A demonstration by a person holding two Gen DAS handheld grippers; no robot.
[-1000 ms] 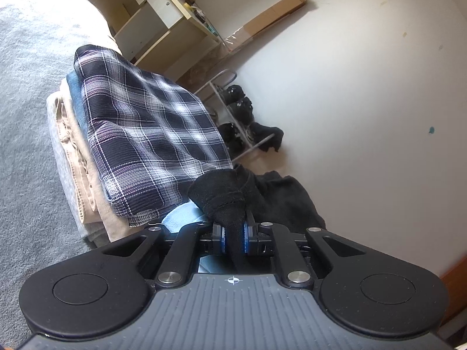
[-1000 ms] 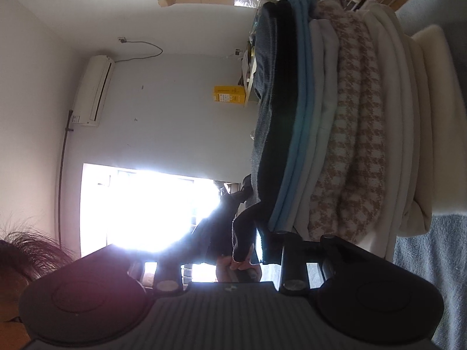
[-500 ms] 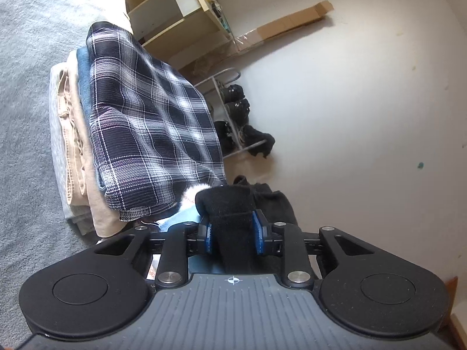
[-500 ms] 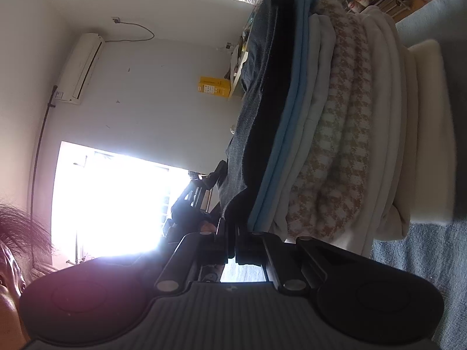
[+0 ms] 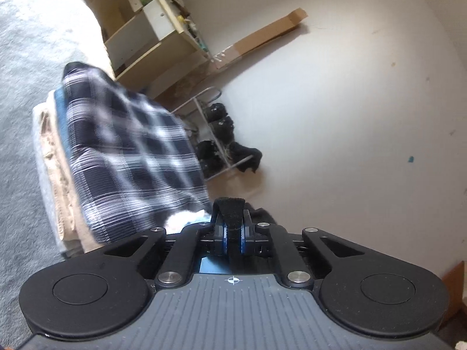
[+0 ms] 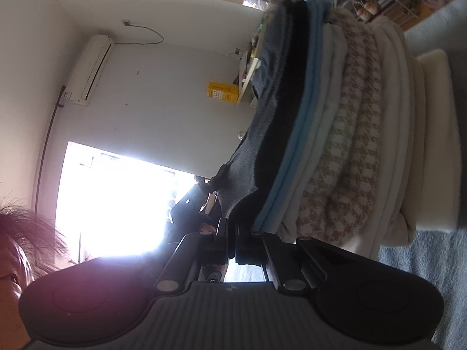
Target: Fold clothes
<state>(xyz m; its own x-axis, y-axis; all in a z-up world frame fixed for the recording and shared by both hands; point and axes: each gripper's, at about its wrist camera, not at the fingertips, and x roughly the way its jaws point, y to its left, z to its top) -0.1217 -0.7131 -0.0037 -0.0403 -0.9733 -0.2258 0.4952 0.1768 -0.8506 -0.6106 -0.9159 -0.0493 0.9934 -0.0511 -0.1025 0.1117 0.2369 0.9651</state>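
Note:
In the left wrist view my left gripper (image 5: 232, 229) has its jaws closing on a narrow strip of a black garment (image 5: 229, 208), and the blue pads press on it. A stack of folded clothes with a plaid shirt (image 5: 128, 157) on top stands just left of it on grey carpet. The right wrist view is rolled sideways. There my right gripper (image 6: 232, 227) is shut on the dark garment's edge (image 6: 251, 186), beside a stack of folded clothes (image 6: 344, 145) in grey, black, blue, houndstooth and cream.
A wooden shelf unit (image 5: 151, 38), a flat cardboard piece (image 5: 262, 36) and a shoe rack with dark shoes (image 5: 219, 134) stand along the white wall. A bright window (image 6: 116, 204) glares, with an air conditioner (image 6: 90, 67) near it. The person's hair (image 6: 26, 233) shows at the edge.
The left jaws widened around the black cloth, then closed on a thinner strip. The right jaws went from apart to shut on the dark cloth's edge. Both views tilted slightly.

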